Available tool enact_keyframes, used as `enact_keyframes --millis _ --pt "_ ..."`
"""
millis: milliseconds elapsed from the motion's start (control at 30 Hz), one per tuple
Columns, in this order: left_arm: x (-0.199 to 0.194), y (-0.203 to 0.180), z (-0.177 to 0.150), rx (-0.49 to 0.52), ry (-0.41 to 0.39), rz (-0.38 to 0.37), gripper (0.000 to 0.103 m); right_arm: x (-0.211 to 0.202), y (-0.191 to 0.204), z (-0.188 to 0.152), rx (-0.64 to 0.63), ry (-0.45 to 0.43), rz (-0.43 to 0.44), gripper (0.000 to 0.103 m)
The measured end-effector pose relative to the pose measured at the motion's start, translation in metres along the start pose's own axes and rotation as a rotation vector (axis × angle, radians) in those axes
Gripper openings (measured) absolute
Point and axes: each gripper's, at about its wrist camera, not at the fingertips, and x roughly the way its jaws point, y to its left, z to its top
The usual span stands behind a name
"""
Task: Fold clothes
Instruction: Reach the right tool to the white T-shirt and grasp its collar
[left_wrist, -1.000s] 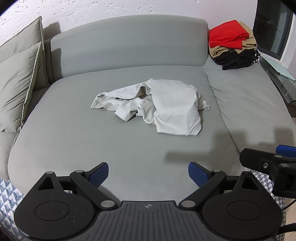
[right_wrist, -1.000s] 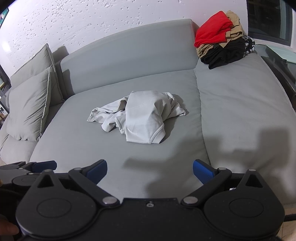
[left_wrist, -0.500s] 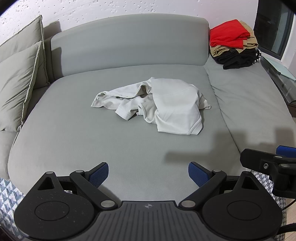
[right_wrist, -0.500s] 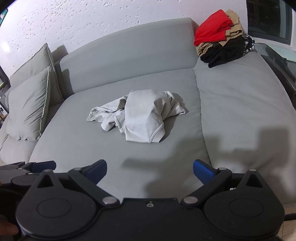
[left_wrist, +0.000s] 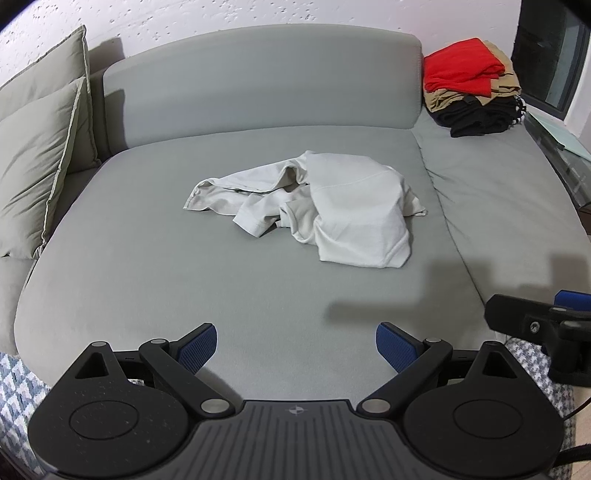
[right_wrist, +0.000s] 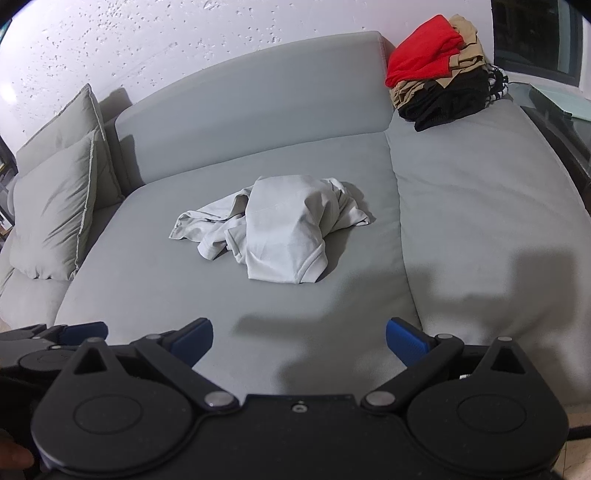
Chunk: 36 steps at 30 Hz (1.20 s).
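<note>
A crumpled off-white garment (left_wrist: 332, 210) (right_wrist: 280, 229) lies in a heap in the middle of the grey sofa seat (left_wrist: 155, 266) (right_wrist: 147, 280). My left gripper (left_wrist: 295, 345) hovers open over the seat's front edge, well short of the garment, with nothing between its blue pads. My right gripper (right_wrist: 299, 341) is open too and empty, at the same distance from the heap. Each gripper shows at the edge of the other's view: the right one (left_wrist: 543, 325) at the far right, the left one (right_wrist: 62, 336) at the far left.
A stack of folded clothes (left_wrist: 472, 85) (right_wrist: 439, 66), red on tan on black, sits at the sofa's back right corner. Two grey cushions (left_wrist: 37, 162) (right_wrist: 55, 206) lean at the left. A glass side table (left_wrist: 561, 147) stands right of the sofa; a patterned rug (left_wrist: 18, 380) lies below.
Both grippers have drifted very slightly; the view of the garment shifts a little. Nothing was gripped or moved.
</note>
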Motion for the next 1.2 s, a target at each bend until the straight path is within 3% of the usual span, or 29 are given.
enact_keyframes --millis 100,333,467,600,800,900,967,1033,1067,1200 --pt "0.004 0.013 0.001 -0.027 -0.026 0.012 0.095 0.007 0.003 0.006 -0.026 -0.016 -0.012 0.101" --pt "0.014 0.051 0.008 -0.069 -0.129 0.075 0.091 0.040 0.013 0.031 -0.064 -0.087 0.060 0.098" --pt "0.029 0.078 0.012 -0.136 -0.128 0.050 0.079 0.073 0.029 0.049 -0.085 -0.081 0.096 0.085" --pt "0.046 0.093 0.014 -0.180 -0.126 0.036 0.079 0.120 0.052 0.072 -0.098 -0.024 0.125 0.065" --pt "0.075 0.101 0.023 -0.227 -0.126 -0.042 0.080 0.200 0.075 0.092 -0.125 0.079 -0.020 0.064" --pt "0.088 0.103 0.026 -0.261 -0.105 -0.078 0.080 0.224 0.079 0.092 -0.150 0.119 -0.080 0.075" --pt "0.092 0.103 0.026 -0.269 -0.097 -0.085 0.080 0.233 0.082 0.090 -0.184 0.128 -0.122 0.074" --pt "0.093 0.103 0.025 -0.264 -0.094 -0.089 0.080 0.231 0.078 0.088 -0.181 0.111 -0.125 0.041" --pt "0.093 0.103 0.025 -0.260 -0.094 -0.090 0.080 0.226 0.072 0.090 -0.152 0.103 -0.112 0.009" --pt "0.090 0.101 0.023 -0.247 -0.103 -0.097 0.080 0.182 0.024 0.111 0.046 -0.019 -0.051 0.005"
